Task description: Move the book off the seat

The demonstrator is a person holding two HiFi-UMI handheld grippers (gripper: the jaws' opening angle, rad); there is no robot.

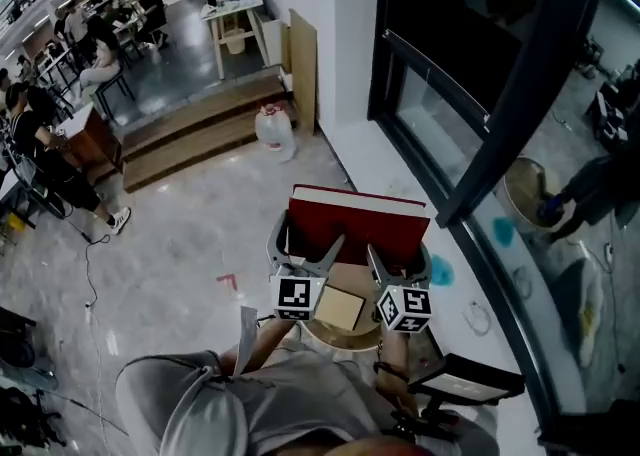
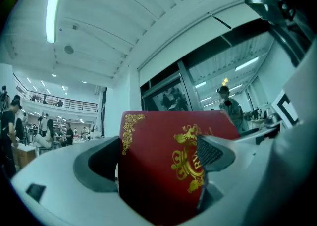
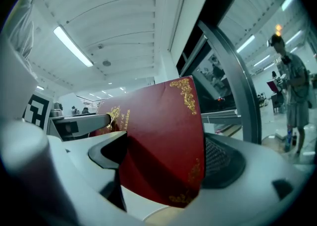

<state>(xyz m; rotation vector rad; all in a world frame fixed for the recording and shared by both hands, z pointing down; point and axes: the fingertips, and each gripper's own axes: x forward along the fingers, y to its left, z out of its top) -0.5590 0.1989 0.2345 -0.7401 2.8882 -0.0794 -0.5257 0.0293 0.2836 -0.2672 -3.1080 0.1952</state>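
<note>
1. here the book point(image 1: 357, 227) is a dark red hardcover standing upright on its long edge at the centre of the head view, with a thin pale strip of page edge along its top.
2. the cover looks smooth and matte, with a gold scrolled ornament in one corner and a gold crest near the middle.
3. the left gripper point(image 1: 305, 247) is clamped on the book's left part. in the left gripper view a grey ribbed pad point(image 2: 212, 151) presses on the crest and the other jaw sits behind the cover.
4. the right gripper point(image 1: 400, 262) grips the book's right part. in the right gripper view the cover runs slanted between a dark dimpled pad point(image 3: 221, 163) and the smooth grey jaw at lower left.
5. the seat point(image 1: 318, 336) is round, tan with a pale rim, just below the book in the frame. whether the book's lower edge touches it cannot be told.
6. a pale square pad point(image 1: 340, 309) lies flat on the seat.
</note>
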